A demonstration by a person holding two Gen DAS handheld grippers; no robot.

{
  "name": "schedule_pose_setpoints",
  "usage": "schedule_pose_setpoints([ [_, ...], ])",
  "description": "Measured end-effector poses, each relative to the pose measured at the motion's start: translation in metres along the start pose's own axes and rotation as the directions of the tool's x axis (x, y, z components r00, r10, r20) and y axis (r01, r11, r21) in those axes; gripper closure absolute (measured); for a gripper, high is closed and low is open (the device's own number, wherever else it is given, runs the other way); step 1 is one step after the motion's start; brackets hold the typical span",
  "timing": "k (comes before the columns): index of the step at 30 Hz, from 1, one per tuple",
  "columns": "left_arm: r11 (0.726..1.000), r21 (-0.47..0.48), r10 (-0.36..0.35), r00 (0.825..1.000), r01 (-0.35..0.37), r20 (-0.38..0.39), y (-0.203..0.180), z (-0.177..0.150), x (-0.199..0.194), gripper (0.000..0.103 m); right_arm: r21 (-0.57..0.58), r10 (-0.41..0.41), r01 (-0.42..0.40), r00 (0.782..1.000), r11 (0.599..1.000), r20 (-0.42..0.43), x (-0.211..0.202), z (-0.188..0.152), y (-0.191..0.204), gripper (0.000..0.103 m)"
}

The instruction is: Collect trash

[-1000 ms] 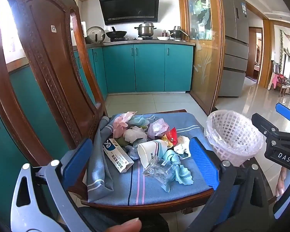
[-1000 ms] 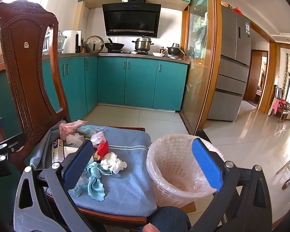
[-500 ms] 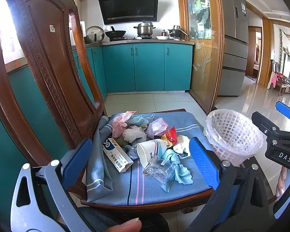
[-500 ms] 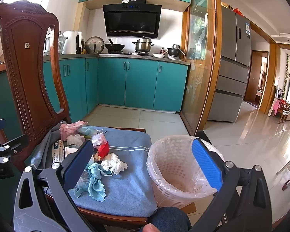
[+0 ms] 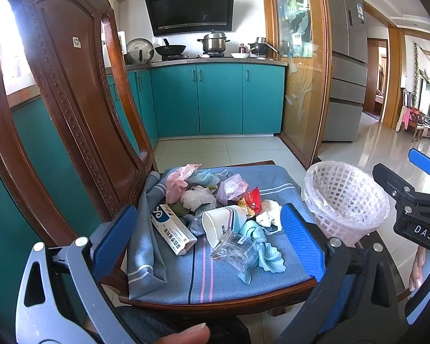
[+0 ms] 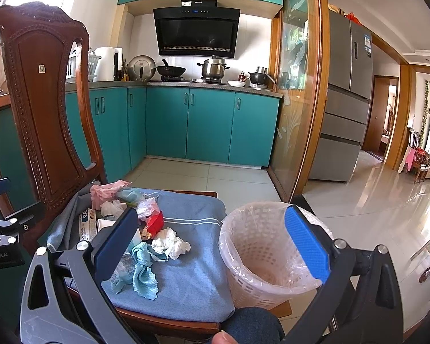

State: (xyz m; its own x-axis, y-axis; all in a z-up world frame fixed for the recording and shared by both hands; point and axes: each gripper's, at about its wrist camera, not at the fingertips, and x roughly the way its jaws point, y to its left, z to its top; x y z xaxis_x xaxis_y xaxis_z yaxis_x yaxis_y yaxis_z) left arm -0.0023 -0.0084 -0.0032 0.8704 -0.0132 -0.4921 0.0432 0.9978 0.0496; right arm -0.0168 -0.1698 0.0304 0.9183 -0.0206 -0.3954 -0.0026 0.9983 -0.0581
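Teal cabinets (image 5: 218, 97), range hood (image 5: 190, 8), steel pot (image 6: 213, 67), grey fridge (image 6: 348, 97).

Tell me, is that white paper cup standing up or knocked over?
Knocked over. The paper cup lies on its side among the trash on the chair cushion, open mouth facing the camera.

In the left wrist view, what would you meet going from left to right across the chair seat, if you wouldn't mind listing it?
Toothpaste box → paper cup → white tissue → basket
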Motion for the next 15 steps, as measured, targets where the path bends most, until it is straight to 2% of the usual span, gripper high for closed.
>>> schedule_pose_setpoints([
  [15, 1.000, -0.001, 0.000, 1.000, 0.000, -0.005, 0.0003, -0.0001, -0.0003, 0.003, -0.001, 0.002, -0.002, 1.000, 1.000, -0.001, -0.0003, -0.0002, 0.0020, 0.003],
])
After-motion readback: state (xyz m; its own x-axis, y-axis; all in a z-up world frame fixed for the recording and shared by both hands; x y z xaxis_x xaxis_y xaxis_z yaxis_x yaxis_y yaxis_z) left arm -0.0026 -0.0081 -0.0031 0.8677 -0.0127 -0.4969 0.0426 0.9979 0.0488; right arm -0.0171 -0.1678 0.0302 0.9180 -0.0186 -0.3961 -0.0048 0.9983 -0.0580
